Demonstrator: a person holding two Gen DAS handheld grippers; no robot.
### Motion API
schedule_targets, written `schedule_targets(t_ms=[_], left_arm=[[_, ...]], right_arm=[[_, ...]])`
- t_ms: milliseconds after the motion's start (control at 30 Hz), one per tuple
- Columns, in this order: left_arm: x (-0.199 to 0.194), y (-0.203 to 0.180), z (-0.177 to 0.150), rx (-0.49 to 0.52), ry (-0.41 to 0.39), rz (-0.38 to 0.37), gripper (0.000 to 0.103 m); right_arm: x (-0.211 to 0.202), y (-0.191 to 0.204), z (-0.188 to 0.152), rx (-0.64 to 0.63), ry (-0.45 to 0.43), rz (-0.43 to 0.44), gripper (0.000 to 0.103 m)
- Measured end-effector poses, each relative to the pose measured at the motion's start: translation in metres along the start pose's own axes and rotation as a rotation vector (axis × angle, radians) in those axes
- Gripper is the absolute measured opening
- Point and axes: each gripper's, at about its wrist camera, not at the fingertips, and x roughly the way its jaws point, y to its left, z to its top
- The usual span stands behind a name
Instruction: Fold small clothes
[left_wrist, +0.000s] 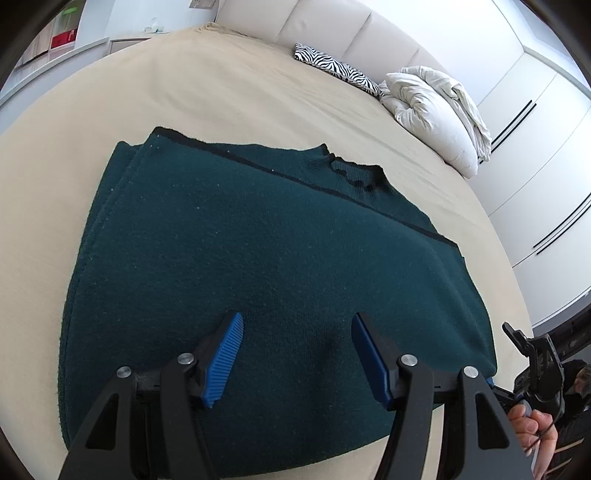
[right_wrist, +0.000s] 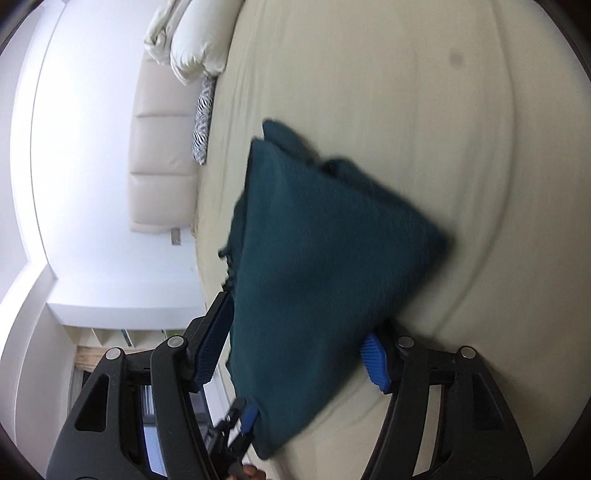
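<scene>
- Dark green sweater (left_wrist: 258, 266) lies folded on the beige bed (left_wrist: 221, 96), layered edges at its left side, collar (left_wrist: 354, 173) at the far edge
- Left gripper (left_wrist: 297, 354) hovers over the near part of the sweater; its 2 blue fingers (left_wrist: 225, 358) stand apart, nothing pinched between them
- Right gripper (right_wrist: 295, 347) views the bed rolled sideways, picture blurred; fingers (right_wrist: 373, 360) spread, sweater (right_wrist: 314, 266) edge lies between them, left pad clear of the cloth; right pad close at the cloth edge, cannot tell if touching
- Left wrist view: a hand (left_wrist: 535, 435) on the other gripper's handle at lower right, beside the sweater's near right corner
- White duvet (left_wrist: 436, 110) bundled at the far right of the bed, zebra-print pillow (left_wrist: 340, 70) against the cream headboard (left_wrist: 332, 26)
- White wardrobe doors (left_wrist: 535, 147) to the right of the bed
</scene>
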Motion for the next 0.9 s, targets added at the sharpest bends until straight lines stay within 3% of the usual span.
schedule_targets(t_ms=[233, 500, 567, 900], left_arm=[[0.01, -0.023, 0.016, 0.022, -0.022, -0.039, 0.064], [0.036, -0.017, 0.024, -0.016, 0.003, -0.072, 0.064], [0.036, -0.015, 0.024, -0.018, 0.004, -0.084, 0.064], [0.038, -0.012, 0.021, -0.014, 0.005, -0.111, 0.064]], right_arm=[[0.022, 0.009, 0.008, -0.073, -0.031, 0.011, 0.06], [0.026, -0.012, 0.024, -0.029, -0.018, 0.035, 0.011], [0.027, -0.015, 0.025, -0.024, -0.018, 0.055, 0.01], [0.03, 0.002, 0.021, -0.104, -0.064, -0.035, 0.01]])
